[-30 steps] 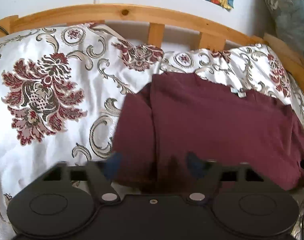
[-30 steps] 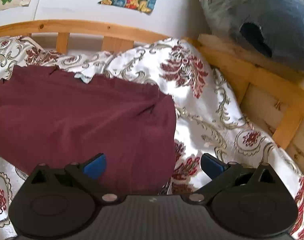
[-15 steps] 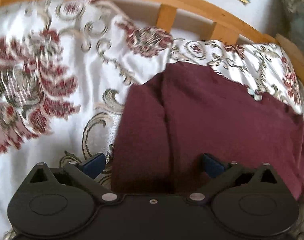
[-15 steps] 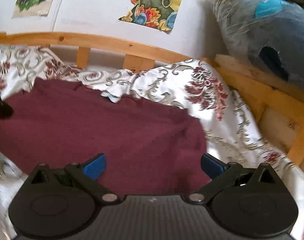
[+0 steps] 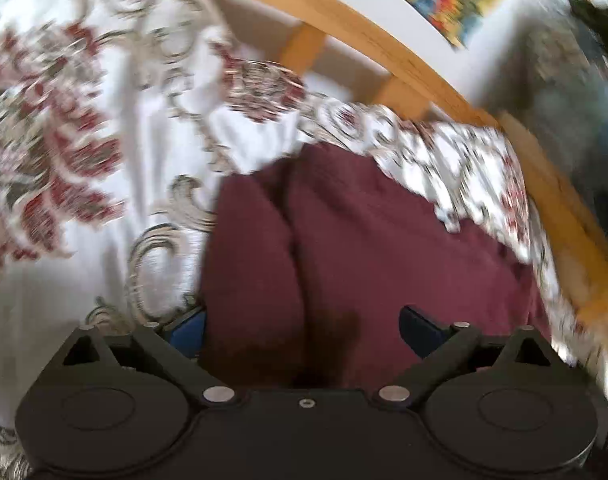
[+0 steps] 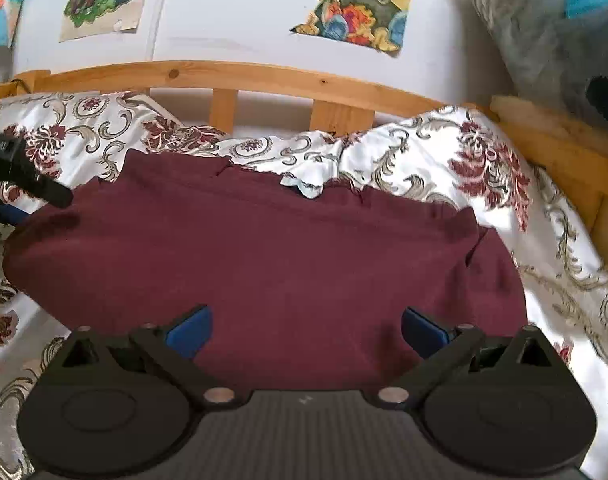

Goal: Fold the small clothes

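Right wrist view shows us one folded maroon cloth garment (image 6: 264, 264) on the floral white bedspread (image 6: 443, 160), wooden bed rail (image 6: 240, 76) behind, right tool (image 6: 305, 330) spread apart, left tool (image 5: 302, 330) wide but closing, both above it.

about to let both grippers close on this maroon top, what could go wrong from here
1. The maroon top lies on a rumpled floral bedspread; jaws closing low might pinch the spread too.
2. At the left gripper, whose jaws are closing slightly with nothing pinched, a flap overlaps the body; it could catch one layer and undo the fold.
3. The right gripper is open over mid-cloth, not an edge, so a grab may bunch it.
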The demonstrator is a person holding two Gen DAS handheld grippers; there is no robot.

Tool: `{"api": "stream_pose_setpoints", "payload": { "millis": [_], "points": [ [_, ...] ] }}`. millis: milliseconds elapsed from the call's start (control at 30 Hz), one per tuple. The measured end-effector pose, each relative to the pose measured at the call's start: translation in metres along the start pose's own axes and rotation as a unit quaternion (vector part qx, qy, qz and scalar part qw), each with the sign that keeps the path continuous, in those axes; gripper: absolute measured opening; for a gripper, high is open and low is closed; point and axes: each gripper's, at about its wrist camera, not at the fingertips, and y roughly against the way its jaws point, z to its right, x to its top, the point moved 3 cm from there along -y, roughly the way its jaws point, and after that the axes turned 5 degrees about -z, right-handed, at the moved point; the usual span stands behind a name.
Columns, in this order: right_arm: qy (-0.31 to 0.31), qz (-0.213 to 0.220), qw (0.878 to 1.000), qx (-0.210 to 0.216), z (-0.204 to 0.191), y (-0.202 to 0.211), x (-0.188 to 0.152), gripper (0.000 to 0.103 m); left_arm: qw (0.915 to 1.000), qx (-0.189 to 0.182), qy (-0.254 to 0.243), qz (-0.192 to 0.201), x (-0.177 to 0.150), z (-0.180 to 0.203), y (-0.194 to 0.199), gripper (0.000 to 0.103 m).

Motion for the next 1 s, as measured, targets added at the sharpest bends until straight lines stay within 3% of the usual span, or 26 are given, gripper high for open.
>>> {"api": "stream_pose_setpoints", "payload": {
  "millis": [133, 367, 467, 633, 733, 833, 1000],
  "points": [
    [0.001, -0.006, 1.0, -0.001, -0.002, -0.001, -0.002, 0.103, 0.9992, 0.017, -0.012, -0.034, -0.004, 0.007, -0.013, 0.095],
    [0.006, -0.028, 1.0, -0.002, -0.004, -0.007, -0.004, 0.103, 0.9976, 0.049, -0.004, -0.049, -0.008, 0.003, -0.016, 0.085],
    [0.005, -0.029, 1.0, -0.002, -0.004, -0.007, -0.004, 0.103, 0.9969, 0.053, -0.01, -0.056, -0.006, 0.006, -0.014, 0.071],
    [0.008, -0.029, 1.0, -0.004, -0.005, -0.007, -0.004, 0.103, 0.996, 0.056, -0.018, -0.068, 0.003, 0.017, -0.015, 0.039],
    [0.007, -0.031, 0.999, -0.004, -0.004, -0.007, -0.004, 0.103, 0.9944, 0.074, -0.008, -0.075, 0.008, 0.025, -0.014, 0.031],
    [0.007, -0.036, 0.999, -0.002, -0.003, -0.005, -0.001, 0.103, 0.9916, 0.108, -0.017, -0.07, 0.011, 0.043, -0.009, 0.026],
    [0.013, -0.043, 0.999, -0.004, 0.001, 0.001, 0.005, 0.103, 0.9851, 0.136, -0.086, -0.061, 0.025, 0.088, -0.004, 0.025]
  ]
}}
